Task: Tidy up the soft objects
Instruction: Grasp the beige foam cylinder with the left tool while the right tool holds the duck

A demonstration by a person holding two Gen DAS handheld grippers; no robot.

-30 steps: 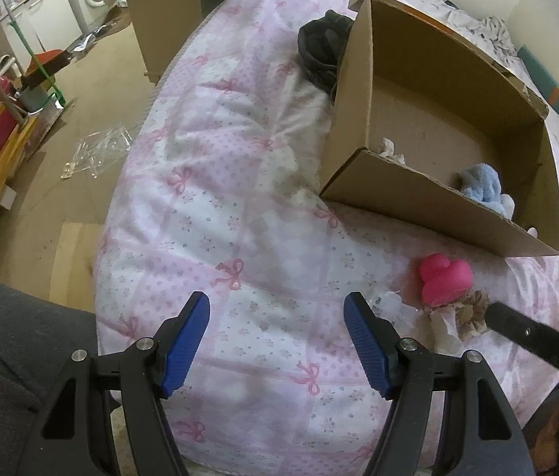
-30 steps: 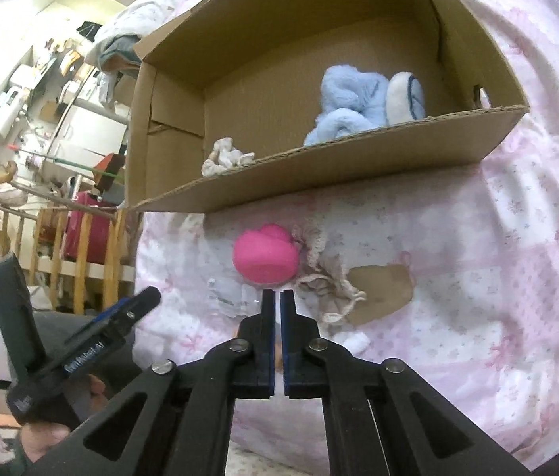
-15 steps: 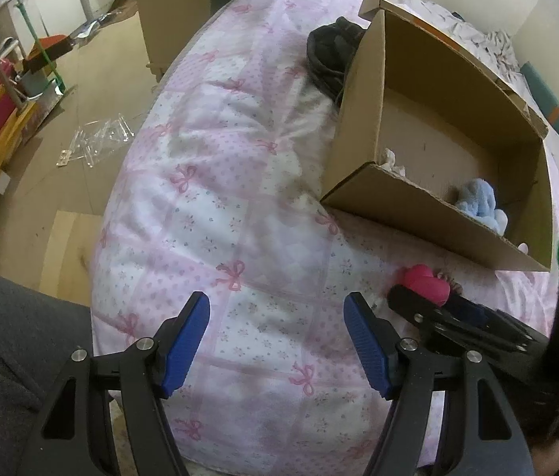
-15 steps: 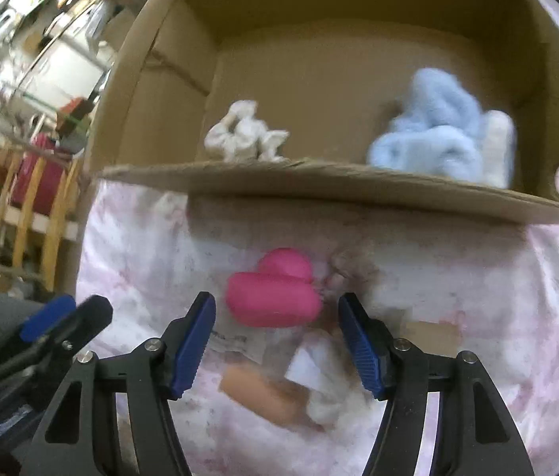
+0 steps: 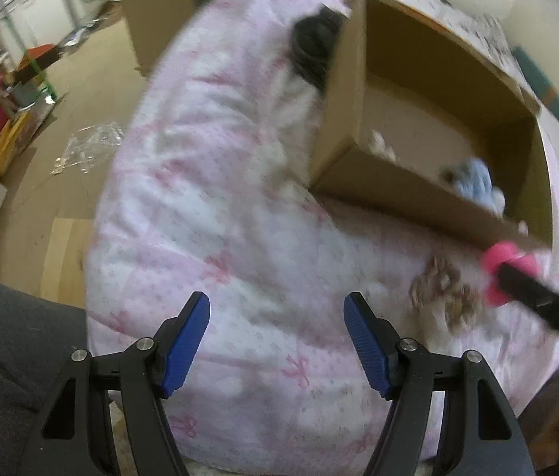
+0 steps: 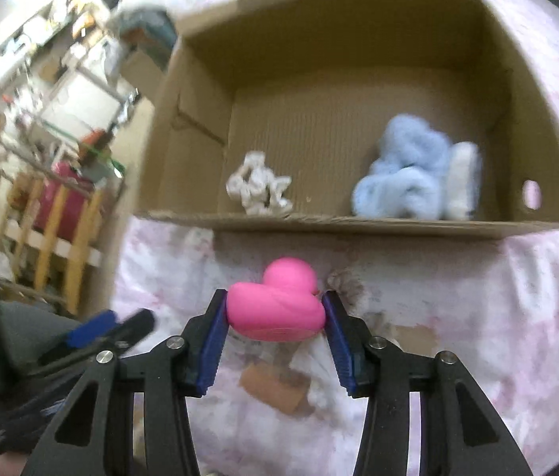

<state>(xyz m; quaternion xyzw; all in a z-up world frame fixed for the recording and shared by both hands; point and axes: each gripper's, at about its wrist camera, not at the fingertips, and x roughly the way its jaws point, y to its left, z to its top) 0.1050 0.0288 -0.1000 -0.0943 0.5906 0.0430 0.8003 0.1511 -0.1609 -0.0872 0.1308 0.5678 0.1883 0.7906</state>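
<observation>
Pink-bowed bedding covers the bed (image 5: 219,182), on which an open cardboard box (image 6: 184,158) is set, with a blue plush toy (image 6: 406,170) and a white knotted rag (image 6: 257,188) inside. Just before the box, the pink rubber duck (image 6: 275,305) is clasped between the right gripper (image 6: 275,317), whose jaws have just been closing. The left gripper (image 5: 277,341) is held wide apart, empty. No writing can be read.

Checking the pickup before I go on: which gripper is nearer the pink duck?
Right. The right gripper has just closed its jaws onto the pink duck, a pad on each side. The left gripper hangs open over the quilt, off to the duck's left.
</observation>
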